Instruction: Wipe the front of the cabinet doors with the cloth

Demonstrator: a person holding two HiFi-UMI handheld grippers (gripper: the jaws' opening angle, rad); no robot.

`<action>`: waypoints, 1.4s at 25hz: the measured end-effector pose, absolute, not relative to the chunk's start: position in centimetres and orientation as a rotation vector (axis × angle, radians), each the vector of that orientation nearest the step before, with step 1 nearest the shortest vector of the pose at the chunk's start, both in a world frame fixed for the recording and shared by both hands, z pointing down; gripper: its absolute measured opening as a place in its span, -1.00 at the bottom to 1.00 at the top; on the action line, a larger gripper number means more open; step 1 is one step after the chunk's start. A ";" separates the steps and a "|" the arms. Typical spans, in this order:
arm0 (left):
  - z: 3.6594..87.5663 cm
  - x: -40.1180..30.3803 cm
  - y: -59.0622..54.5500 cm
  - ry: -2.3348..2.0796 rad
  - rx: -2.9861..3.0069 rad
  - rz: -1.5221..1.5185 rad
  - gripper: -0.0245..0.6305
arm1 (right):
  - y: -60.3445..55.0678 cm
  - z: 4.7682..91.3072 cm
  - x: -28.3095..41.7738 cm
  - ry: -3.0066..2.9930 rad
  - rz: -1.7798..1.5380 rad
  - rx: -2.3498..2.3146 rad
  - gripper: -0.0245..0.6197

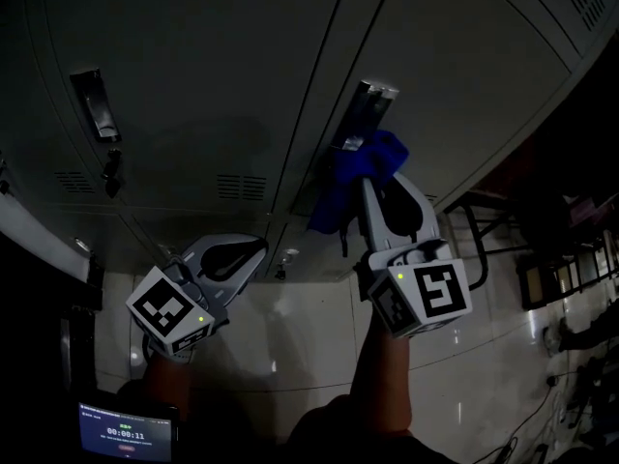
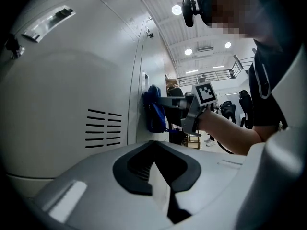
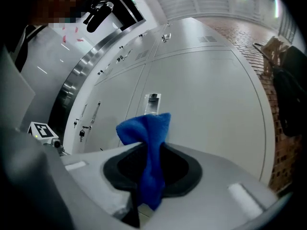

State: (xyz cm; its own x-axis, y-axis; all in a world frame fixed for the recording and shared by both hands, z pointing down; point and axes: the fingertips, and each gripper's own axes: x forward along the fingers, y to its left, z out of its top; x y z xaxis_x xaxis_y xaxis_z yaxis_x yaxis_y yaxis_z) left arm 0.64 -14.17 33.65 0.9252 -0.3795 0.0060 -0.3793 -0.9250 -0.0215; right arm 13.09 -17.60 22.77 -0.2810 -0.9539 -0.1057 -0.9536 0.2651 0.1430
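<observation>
A blue cloth is bunched against the grey cabinet door just below its metal handle. My right gripper is shut on the cloth, which sticks out past the jaws toward the door and its handle. My left gripper hangs lower left, jaws closed on nothing, off the neighbouring door. In the left gripper view my left gripper faces a vented door panel; the cloth and my right gripper show beyond.
A black latch handle and a keyed lock sit on the left door, with vent slots below. A glossy tiled floor lies underneath. A timer screen shows at the bottom left. Dark chairs stand at the right.
</observation>
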 end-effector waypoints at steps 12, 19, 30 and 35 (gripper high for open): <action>34.3 1.6 -13.6 0.584 -3.066 -0.044 -0.91 | -16.9 23.6 22.0 -2.333 -0.178 2.072 -0.69; 35.2 2.0 -13.0 0.562 -3.060 -0.085 -0.91 | -15.7 24.9 29.6 -2.115 -0.091 2.274 -0.69; 35.8 1.9 -13.3 0.576 -3.076 -0.091 -0.91 | -14.1 24.5 31.6 -2.077 -0.012 2.355 -0.69; 36.0 1.2 -14.2 0.607 -3.087 -0.080 -0.91 | -14.1 22.5 25.1 -2.261 -0.046 2.202 -0.69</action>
